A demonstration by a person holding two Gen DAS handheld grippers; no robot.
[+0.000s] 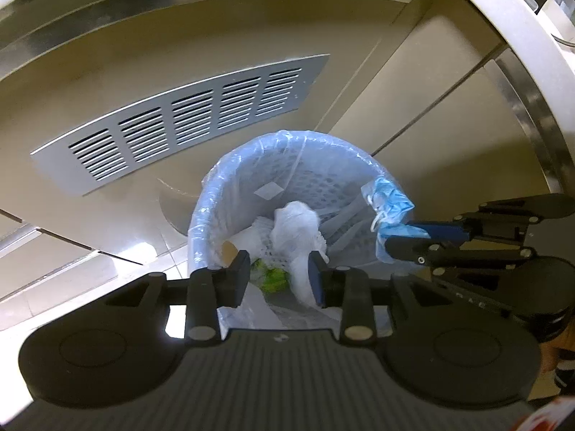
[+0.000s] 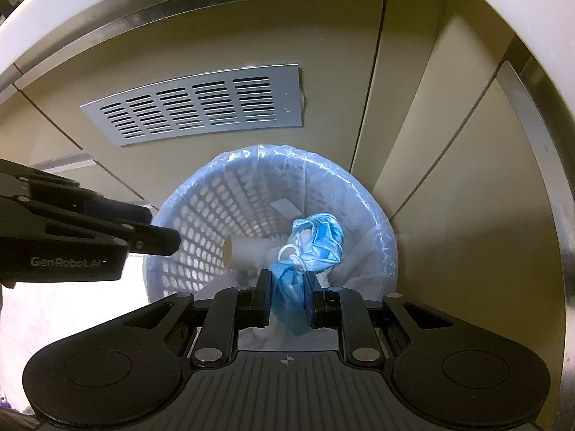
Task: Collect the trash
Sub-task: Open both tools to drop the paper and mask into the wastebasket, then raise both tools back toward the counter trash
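Observation:
A white mesh waste basket (image 1: 215, 194) (image 2: 377, 215) lined with a clear bluish bag stands on the floor against a cabinet. My left gripper (image 1: 279, 278) (image 2: 169, 242) hangs over its near rim, open. A crumpled white plastic wad (image 1: 294, 230) lies loose by its right finger, over the trash inside. My right gripper (image 2: 287, 298) (image 1: 391, 242) is shut on a crumpled blue face mask (image 2: 316, 240) (image 1: 391, 208), which dangles above the basket's right side. Inside the basket lie a cardboard tube (image 2: 244, 251) and a green-yellow wrapper (image 1: 271, 276).
Behind the basket is a beige cabinet front with a slotted metal vent grille (image 1: 179, 122) (image 2: 201, 104). A white countertop edge (image 1: 521, 10) overhangs at the upper right. Pale tiled floor (image 1: 72, 280) shows to the left of the basket.

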